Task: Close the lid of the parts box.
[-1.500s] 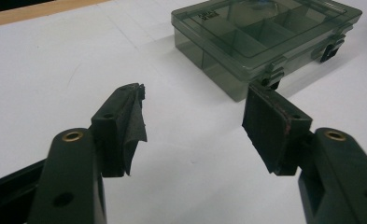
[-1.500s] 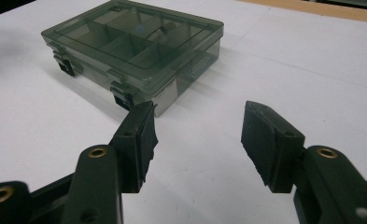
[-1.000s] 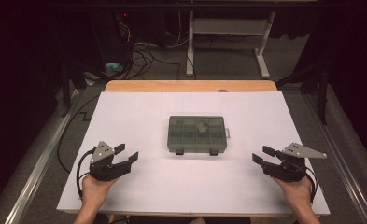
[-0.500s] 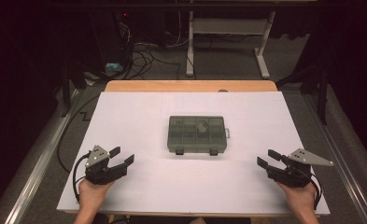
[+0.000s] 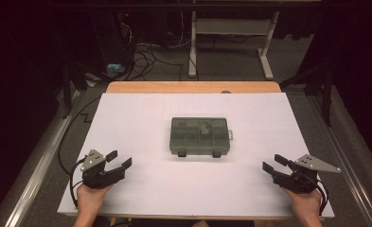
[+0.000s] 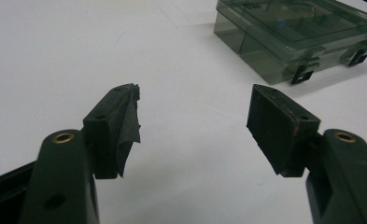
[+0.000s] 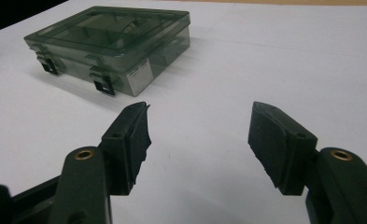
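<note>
One smoky, see-through compartment box (image 5: 200, 137) lies shut near the middle of the white surface (image 5: 141, 113), well apart from both grippers, its two dark latches (image 5: 217, 154) on the long side that faces the person. A small pale label (image 7: 139, 73) sits on one short end wall in the right gripper view; print is on it, but it is too small and blurred to read, and no brand can be made out anywhere. Through the lid the high view shows dividers and one light lump (image 5: 204, 128) in a middle compartment; what it is cannot be told, and the other compartments look dark. The left gripper (image 5: 118, 161) rests low at the near left of the surface, the right gripper (image 5: 273, 163) at the near right, each held by a hand that is cut off by the bottom edge. Both pairs of fingers stand spread wide with nothing between them, and both have just been opening further. In the left gripper view the box is cropped at the top right corner; the black padding on one of the fingers (image 6: 125, 126) looks frayed and peeling at its edge. Cables and table legs on the dark floor beyond are hard to make out.
</note>
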`<state>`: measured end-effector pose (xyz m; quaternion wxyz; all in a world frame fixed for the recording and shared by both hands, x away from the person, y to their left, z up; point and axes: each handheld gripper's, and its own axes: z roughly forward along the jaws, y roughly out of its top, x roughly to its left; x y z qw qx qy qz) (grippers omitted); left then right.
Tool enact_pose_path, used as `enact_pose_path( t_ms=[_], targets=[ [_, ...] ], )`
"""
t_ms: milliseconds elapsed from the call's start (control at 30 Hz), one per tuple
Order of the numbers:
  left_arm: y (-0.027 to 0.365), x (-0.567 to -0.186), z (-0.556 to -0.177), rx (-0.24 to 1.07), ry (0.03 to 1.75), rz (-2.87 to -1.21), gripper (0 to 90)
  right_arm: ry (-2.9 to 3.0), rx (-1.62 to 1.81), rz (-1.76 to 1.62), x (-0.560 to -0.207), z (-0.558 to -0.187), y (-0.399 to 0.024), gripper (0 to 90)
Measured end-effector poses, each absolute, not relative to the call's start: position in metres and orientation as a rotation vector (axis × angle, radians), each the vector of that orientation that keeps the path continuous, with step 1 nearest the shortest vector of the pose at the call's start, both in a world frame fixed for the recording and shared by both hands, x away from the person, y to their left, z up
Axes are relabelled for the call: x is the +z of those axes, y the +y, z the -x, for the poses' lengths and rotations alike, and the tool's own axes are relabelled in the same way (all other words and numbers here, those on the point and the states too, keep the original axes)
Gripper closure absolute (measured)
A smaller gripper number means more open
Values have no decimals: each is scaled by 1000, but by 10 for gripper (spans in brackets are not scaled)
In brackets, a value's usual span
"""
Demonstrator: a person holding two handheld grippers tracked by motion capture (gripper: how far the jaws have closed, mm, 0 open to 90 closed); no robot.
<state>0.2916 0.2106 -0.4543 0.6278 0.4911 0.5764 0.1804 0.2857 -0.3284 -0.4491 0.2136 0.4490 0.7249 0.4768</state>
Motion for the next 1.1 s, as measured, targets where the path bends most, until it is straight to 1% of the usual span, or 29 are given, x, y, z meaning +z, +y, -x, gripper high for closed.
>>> enact_pose_path(
  t_ms=[567,933,1100],
  targets=[
    [216,-466,-291,422,1353,-1115,328,1968,1297,-1267,-458,-280,-341,347],
    [222,-467,-284,399,1370,-1083,322,1983,1271,-1263,-463,-272,-341,335],
    [222,-468,-283,410,1367,-1091,322,1986,1262,-1245,-463,-271,-340,333]
  ],
)
